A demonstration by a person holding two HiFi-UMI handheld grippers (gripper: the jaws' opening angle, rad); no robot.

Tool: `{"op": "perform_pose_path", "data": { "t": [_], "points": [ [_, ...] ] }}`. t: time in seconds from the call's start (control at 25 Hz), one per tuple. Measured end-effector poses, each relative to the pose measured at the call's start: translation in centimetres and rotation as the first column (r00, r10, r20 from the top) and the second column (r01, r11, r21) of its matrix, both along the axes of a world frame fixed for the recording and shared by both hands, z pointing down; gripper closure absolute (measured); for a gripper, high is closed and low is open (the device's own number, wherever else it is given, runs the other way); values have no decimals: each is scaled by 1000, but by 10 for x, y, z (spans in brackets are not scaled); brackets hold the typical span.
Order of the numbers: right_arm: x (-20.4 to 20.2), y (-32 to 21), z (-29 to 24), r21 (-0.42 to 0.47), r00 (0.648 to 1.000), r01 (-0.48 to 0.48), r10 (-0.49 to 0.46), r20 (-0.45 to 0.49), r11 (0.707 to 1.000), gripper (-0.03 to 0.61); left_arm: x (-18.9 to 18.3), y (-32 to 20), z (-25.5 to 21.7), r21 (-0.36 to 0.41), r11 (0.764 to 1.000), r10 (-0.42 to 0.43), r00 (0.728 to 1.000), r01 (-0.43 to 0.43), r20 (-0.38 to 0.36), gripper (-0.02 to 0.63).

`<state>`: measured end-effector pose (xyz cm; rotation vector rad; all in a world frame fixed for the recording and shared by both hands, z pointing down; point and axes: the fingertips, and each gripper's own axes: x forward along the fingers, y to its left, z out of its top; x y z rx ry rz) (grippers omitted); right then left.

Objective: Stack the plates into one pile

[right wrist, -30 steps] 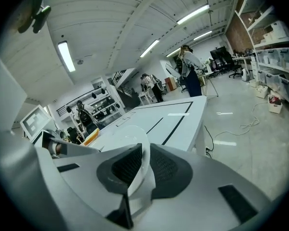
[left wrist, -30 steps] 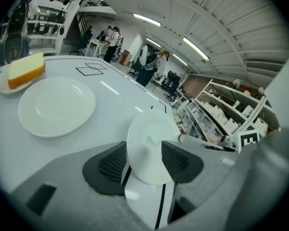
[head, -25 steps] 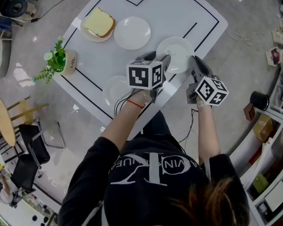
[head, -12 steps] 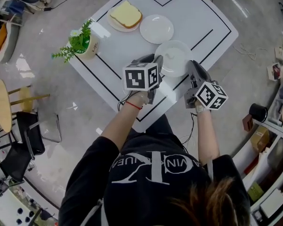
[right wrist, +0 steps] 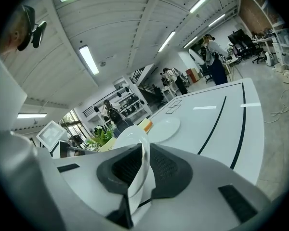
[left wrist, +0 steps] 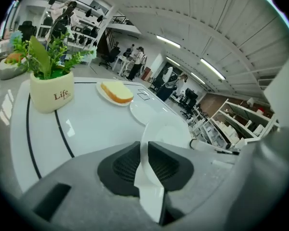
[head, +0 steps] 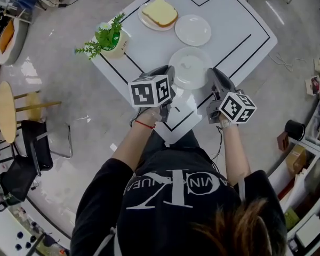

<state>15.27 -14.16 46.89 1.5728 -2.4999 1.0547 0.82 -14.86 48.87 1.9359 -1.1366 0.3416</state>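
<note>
A white plate [head: 190, 68] hangs over the near part of the white table [head: 232, 15], held between both grippers. My left gripper [head: 172, 74] has the plate's left rim between its pads, and its jaws are closing on that rim [left wrist: 145, 150]. On the opposite rim my right gripper [head: 210, 77] is shut [right wrist: 142, 159]. A second empty plate [head: 192, 30] lies just beyond. Behind it to the left, a third plate [head: 159, 14] carries a slice of bread.
A potted plant [head: 113, 40] in a cream cup stands at the table's left edge. Black lines mark the tabletop. Chairs [head: 34, 153] stand on the floor at the left, and shelves [head: 309, 143] line the right side.
My left gripper has closed on the plate's left rim. Both grippers have carried the plate leftward across the table. The plate near the front edge is now hidden under my left gripper.
</note>
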Motion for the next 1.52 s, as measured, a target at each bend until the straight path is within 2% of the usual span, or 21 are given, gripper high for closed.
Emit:
{"op": "perform_pose_path", "data": {
  "t": [0.44,0.6,0.8,0.92,1.04,1.16,1.32,1.4,1.52],
  "points": [
    [-50,38,34,-122,997,71,-66,49,990,528,-51,49,32,-141,989,-41,999,41,6,560],
    [-60,47,52,-168,996,90,-85,36,982,528,-59,60,44,-176,983,-44,999,47,20,548],
    [-65,51,59,-179,994,112,-112,6,978,528,-61,67,53,-199,979,-35,998,45,51,528],
    [-68,50,61,-180,990,130,-138,-37,975,529,-61,71,59,-209,977,-16,997,32,78,513],
    [-72,51,66,-186,973,165,-191,-127,969,521,-58,73,62,-209,978,13,994,9,105,471],
    [-73,54,71,-191,944,196,-238,-227,962,505,-57,75,64,-208,978,28,993,-3,115,463],
    [-76,57,74,-189,887,246,-300,-352,951,479,-54,76,63,-196,980,64,988,-36,140,448],
    [-76,57,74,-188,870,260,-315,-379,947,474,-52,76,63,-183,981,94,981,-63,171,439],
    [-76,57,74,-188,866,264,-318,-386,946,472,-51,77,64,-172,981,122,973,-88,198,436]
  ]
}}
